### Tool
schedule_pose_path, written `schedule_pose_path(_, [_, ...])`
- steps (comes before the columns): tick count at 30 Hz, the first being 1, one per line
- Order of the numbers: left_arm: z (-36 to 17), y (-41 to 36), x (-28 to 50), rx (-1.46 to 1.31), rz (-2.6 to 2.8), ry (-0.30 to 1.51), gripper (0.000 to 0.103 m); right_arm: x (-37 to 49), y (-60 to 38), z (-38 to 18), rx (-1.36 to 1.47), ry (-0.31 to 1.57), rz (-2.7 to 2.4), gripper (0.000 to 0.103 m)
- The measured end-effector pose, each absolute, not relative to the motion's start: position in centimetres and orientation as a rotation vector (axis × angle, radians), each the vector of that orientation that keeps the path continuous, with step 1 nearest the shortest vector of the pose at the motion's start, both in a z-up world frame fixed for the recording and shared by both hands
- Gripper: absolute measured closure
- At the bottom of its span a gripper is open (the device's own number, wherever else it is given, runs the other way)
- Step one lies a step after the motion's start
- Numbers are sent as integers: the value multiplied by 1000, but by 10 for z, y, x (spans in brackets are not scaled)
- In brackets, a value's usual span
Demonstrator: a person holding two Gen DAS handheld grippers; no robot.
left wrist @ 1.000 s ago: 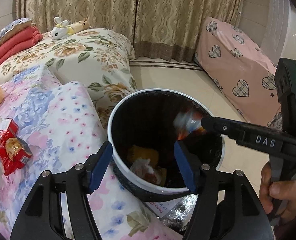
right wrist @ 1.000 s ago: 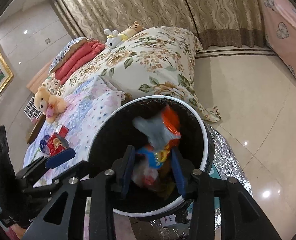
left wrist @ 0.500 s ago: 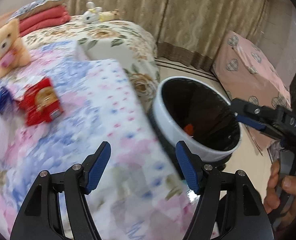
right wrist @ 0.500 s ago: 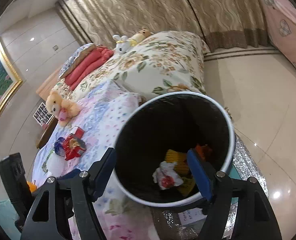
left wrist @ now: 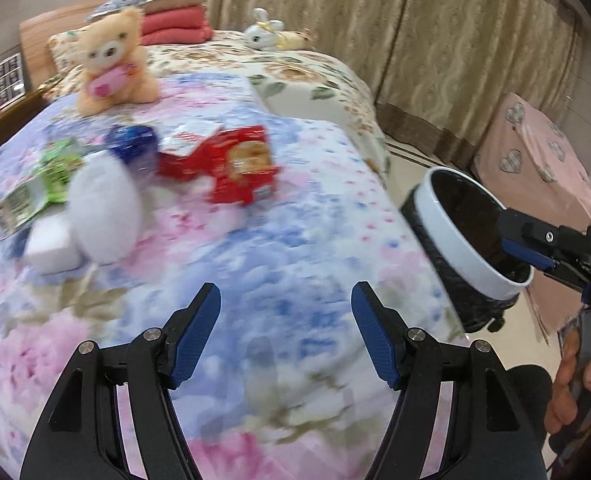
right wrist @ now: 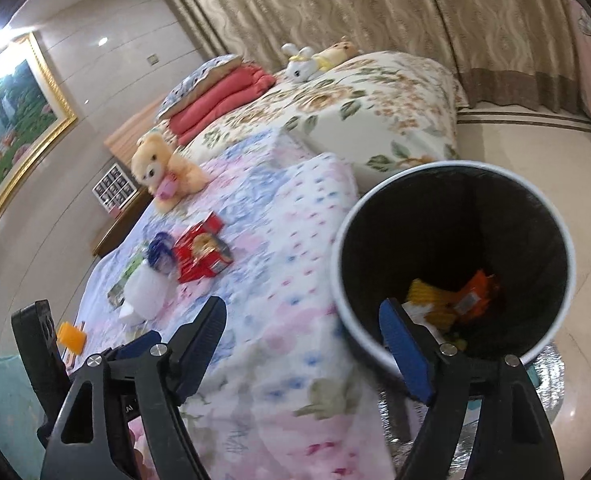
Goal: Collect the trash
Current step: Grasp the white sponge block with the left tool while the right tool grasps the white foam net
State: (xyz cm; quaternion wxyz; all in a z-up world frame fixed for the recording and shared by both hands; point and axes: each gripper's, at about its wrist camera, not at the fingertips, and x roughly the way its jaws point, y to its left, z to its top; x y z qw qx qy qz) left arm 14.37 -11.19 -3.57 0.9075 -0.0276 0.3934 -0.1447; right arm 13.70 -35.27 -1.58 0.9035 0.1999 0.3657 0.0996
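Flowered bedspread under left tool, jaws apart

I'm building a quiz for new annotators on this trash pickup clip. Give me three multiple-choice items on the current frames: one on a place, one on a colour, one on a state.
1. Where does the teddy bear sit?
A. on the bed
B. in the bin
C. on the floor

2. What colour is the snack box on the blanket?
A. green
B. red
C. black

3. What state is the right gripper in?
A. shut on a wrapper
B. shut with nothing in it
C. open with nothing in it

Answers:
1 A: the bear sits on the bedding, behind the litter.
2 B: the box is bright red in both views.
3 C: its jaws, which have just been opening, stand apart with nothing between them, while an orange wrapper lies in the bin.
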Motion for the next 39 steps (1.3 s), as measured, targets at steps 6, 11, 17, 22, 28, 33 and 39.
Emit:
schedule_pose_path(6, [-43, -79, 140, -93, -247, 819, 33, 143, -318, -22, 390, 786, 255, 22])
schedule_pose_path(11, [-46, -56, 137, -116, -209, 819, 32, 150, -293, -26, 372, 802, 287, 22])
schedule_pose_path(17, [-49, -24, 135, -136, -157, 822, 32, 159, -264, -32, 359, 828, 328, 22])
schedule_pose_path(22, [-51, 4, 135, -148, -99, 822, 32, 166, -236, -38, 341, 847, 374, 22])
schedule_pose_path(28, [-53, 40, 140, -145, -43, 818, 31, 178, -198, -46, 319, 871, 443, 22])
schedule_pose_path(33, [-57, 62, 154, -165, -36, 843, 31, 193, -171, -48, 305, 874, 490, 22])
schedule_pose_path(39, [-58, 66, 168, -130, -67, 857, 29, 220, -147, -50, 342, 888, 545, 23])
